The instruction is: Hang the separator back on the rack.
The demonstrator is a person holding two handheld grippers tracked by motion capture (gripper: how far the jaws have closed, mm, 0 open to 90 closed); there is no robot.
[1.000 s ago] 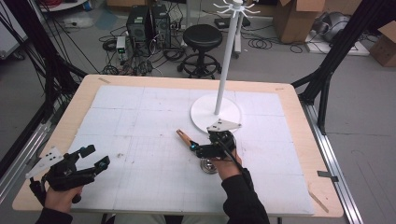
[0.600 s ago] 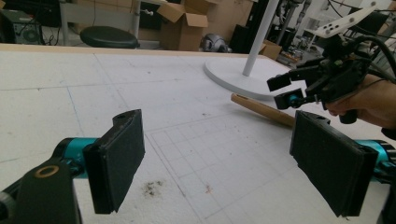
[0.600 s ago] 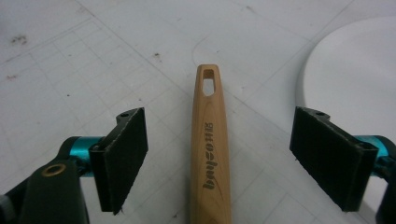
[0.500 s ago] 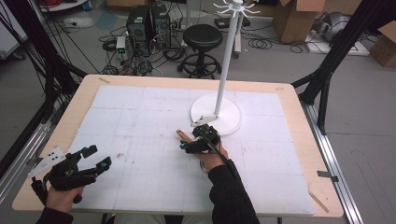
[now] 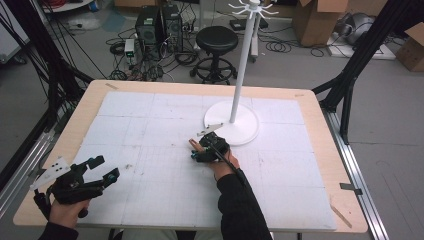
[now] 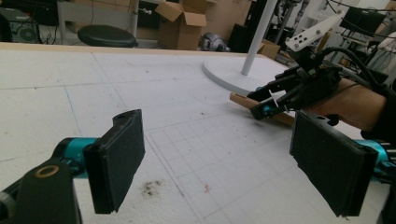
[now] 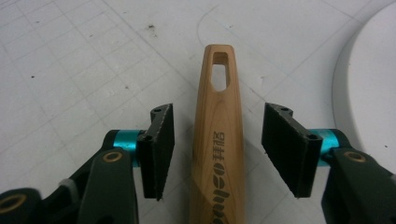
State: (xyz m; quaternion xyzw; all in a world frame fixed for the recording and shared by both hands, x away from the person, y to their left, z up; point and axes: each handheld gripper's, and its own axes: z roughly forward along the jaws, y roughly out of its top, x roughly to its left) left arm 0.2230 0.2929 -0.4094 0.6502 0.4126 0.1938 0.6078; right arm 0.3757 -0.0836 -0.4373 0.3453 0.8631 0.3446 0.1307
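Observation:
A wooden utensil handle (image 7: 218,116) with a slot hole near its tip lies flat on the white mat, its tip (image 5: 193,145) pointing to the far left. My right gripper (image 7: 217,149) is open, one jaw on each side of the handle with small gaps and no contact. The high view puts this gripper (image 5: 196,151) just left of the stand's base. The hand hides the rest of the utensil. My left gripper (image 5: 106,167) is open and holds nothing at the table's near left, and its own view (image 6: 219,168) faces the right gripper (image 6: 264,105) and the handle (image 6: 240,100).
A tall white hook stand (image 5: 242,65) rises from a round white base (image 5: 245,127) at the middle back of the mat, right beside the right hand. The base edge (image 7: 373,70) lies close to the right jaw. Beyond the table are a stool (image 5: 216,40) and boxes.
My right gripper has slid left along the utensil toward the handle's tip and now straddles it. The left gripper has stayed where it was.

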